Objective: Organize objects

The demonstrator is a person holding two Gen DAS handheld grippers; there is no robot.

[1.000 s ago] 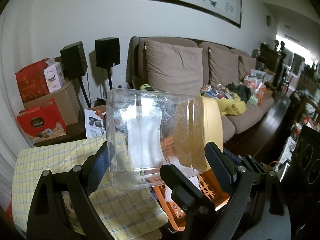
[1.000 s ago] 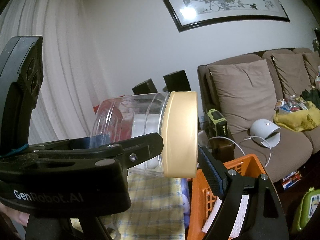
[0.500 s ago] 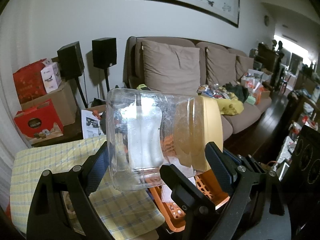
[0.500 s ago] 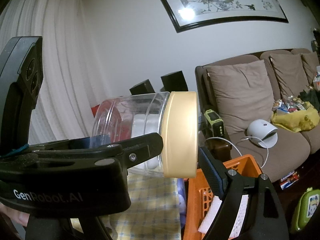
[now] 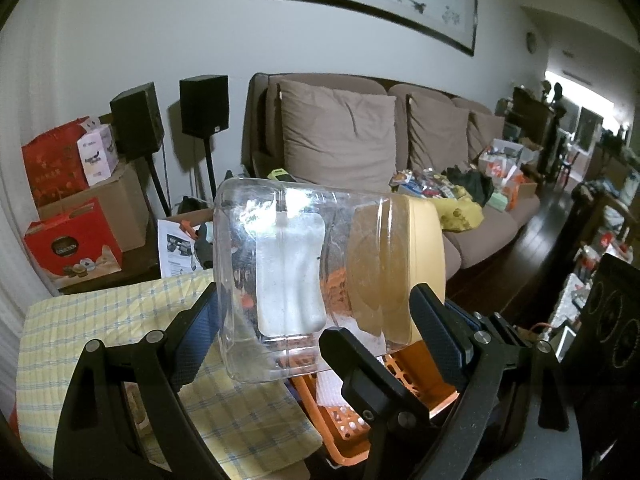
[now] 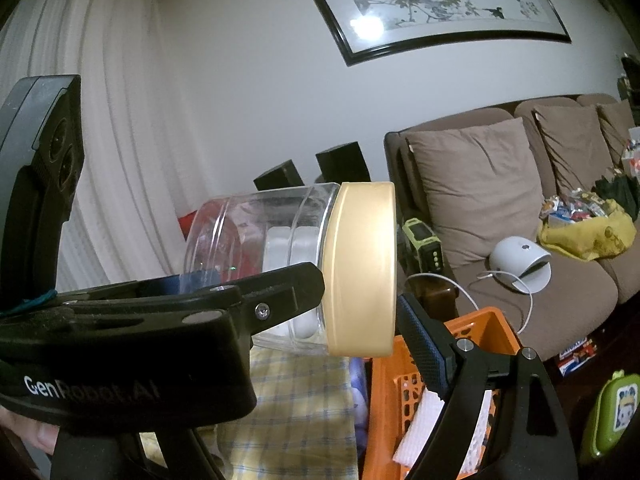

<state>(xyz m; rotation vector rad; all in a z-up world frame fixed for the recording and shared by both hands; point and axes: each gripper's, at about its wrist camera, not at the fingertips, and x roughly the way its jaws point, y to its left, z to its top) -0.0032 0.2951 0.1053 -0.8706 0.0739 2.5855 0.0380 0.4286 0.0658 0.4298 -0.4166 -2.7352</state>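
A clear plastic jar [image 5: 288,272] with a tan lid [image 5: 416,248] lies on its side in the air, lid to the right. My left gripper [image 5: 314,296] is shut on it, one pad at the base and the other finger at the lid end. In the right wrist view the lid [image 6: 360,268] is edge-on, and my right gripper [image 6: 312,296] stands wide. Its right finger [image 6: 424,344] sits just beside the lid's flat top. Its left finger [image 5: 352,356] crosses in front of the jar wall, tip free. The left gripper's body [image 6: 120,340] hides that finger here.
An orange slotted basket [image 6: 480,332] with white packets sits right below the jar. A yellow checked cloth [image 5: 100,332] covers the table at left. A brown sofa [image 5: 340,140], two black speakers [image 5: 204,104] and red boxes [image 5: 72,240] stand behind. A green case [image 6: 612,408] lies low right.
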